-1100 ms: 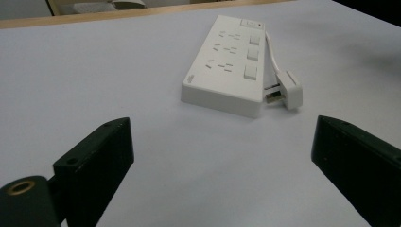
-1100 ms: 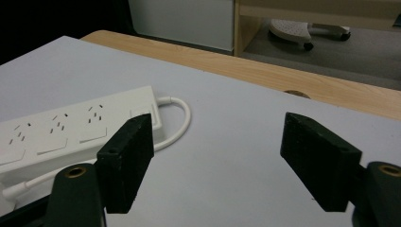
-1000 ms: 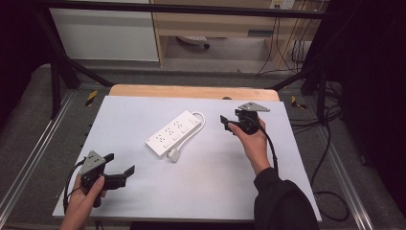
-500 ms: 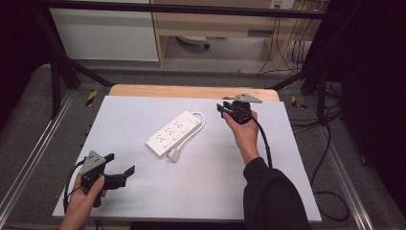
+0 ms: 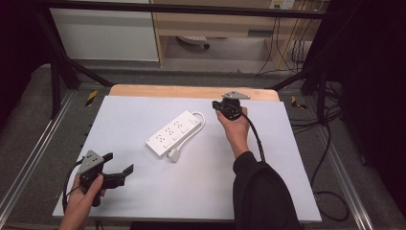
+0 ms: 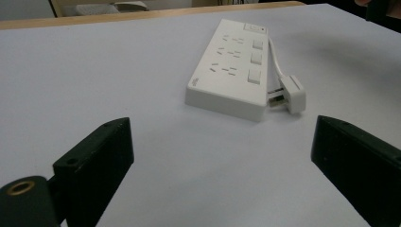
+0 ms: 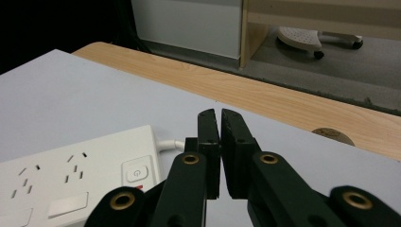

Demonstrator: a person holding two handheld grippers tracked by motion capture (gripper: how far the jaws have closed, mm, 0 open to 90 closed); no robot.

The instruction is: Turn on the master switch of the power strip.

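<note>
While I watched the table from the high view, nothing had yet been gripped or pressed, so I logged it left to right.

Left claw: my left claw (image 5: 117,165) hovered low over the near left of the table (image 5: 134,206), jaws spread wide and empty; in the left gripper view its two black jaws framed bare table, with the strip well beyond them.

Power strip: the power strip (image 5: 173,132) lay flat near the middle of the table, set slantwise, apart from both claws. It was a white bar with three rows of sockets and a rocker beside each, plus a power button (image 7: 135,173) at the far end.

Cord and plug: its white cord (image 5: 201,120) looped from the far end and ran down the strip's side to the plug (image 5: 174,154), which lay loose at the near end, not plugged in.

Right claw: my right claw (image 5: 216,106) had just been closing, and its jaws stood pressed together on nothing, tips just beyond the button end.

Progress: I judged the work barely begun; the approach looked done, contact with the strip was left.
</note>
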